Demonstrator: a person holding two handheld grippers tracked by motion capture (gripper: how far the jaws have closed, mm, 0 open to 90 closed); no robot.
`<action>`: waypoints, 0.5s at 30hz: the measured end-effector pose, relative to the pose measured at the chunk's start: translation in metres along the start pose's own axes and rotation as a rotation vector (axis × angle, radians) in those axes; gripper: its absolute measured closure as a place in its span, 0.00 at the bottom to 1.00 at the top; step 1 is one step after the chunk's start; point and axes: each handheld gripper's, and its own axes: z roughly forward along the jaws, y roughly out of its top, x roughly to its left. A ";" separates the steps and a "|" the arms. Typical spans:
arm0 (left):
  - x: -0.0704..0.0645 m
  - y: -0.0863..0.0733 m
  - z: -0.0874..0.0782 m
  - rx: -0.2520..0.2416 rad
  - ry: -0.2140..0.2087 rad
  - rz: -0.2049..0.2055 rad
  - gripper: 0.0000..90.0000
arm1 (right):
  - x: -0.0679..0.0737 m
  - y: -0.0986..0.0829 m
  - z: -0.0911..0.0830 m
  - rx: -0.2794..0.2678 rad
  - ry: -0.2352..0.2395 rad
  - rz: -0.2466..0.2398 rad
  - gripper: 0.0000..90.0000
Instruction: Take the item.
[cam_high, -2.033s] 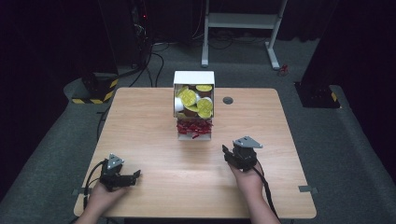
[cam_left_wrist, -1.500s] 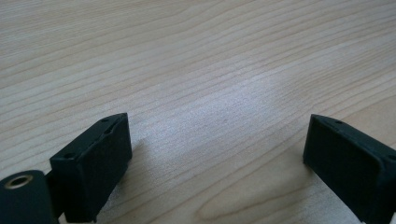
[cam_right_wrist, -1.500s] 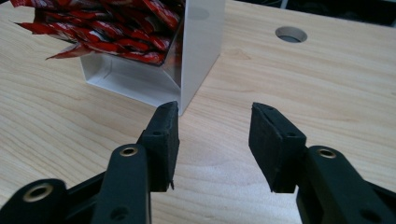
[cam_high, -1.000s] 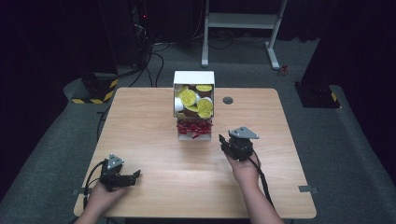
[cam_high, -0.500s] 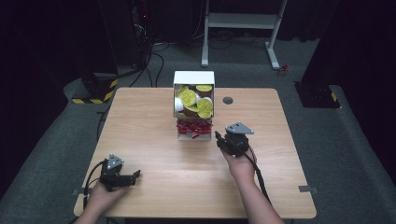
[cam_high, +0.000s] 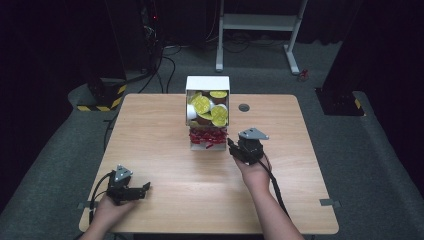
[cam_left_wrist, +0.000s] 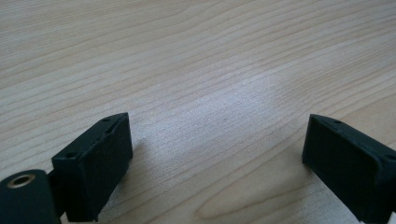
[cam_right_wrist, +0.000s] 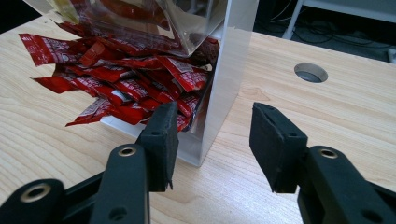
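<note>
Right claw (cam_high: 232, 145), jaws parted and empty, has advanced to the red packets (cam_right_wrist: 126, 79) in the dispenser (cam_high: 207, 86); left claw (cam_high: 145, 188) open, idle on bench (cam_high: 165, 125).

Black left gripper (cam_high: 142, 189), black right gripper (cam_high: 231, 145), grey three-cornered plates, blocky screw-holed fingers (cam_right_wrist: 161, 135), trailing black cables

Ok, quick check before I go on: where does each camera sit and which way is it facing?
High view: above the person's side, facing forward and down on the table; forearms, left gripper, right gripper.
Left gripper view: on the left gripper, low over bare wood, jaws open.
Right gripper view: on the right gripper, facing the dispenser and red packets.
High and right views share the dispenser.
</note>
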 end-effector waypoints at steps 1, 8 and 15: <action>0.000 0.000 0.000 0.000 0.000 0.000 0.10 | 0.000 0.001 0.001 0.002 0.001 -0.003 0.56; 0.000 0.000 0.000 0.000 0.000 0.000 0.10 | 0.002 0.006 0.004 0.002 0.032 -0.003 0.59; 0.000 0.000 0.000 -0.001 0.001 0.000 0.10 | 0.007 0.008 0.012 0.007 0.022 -0.017 0.60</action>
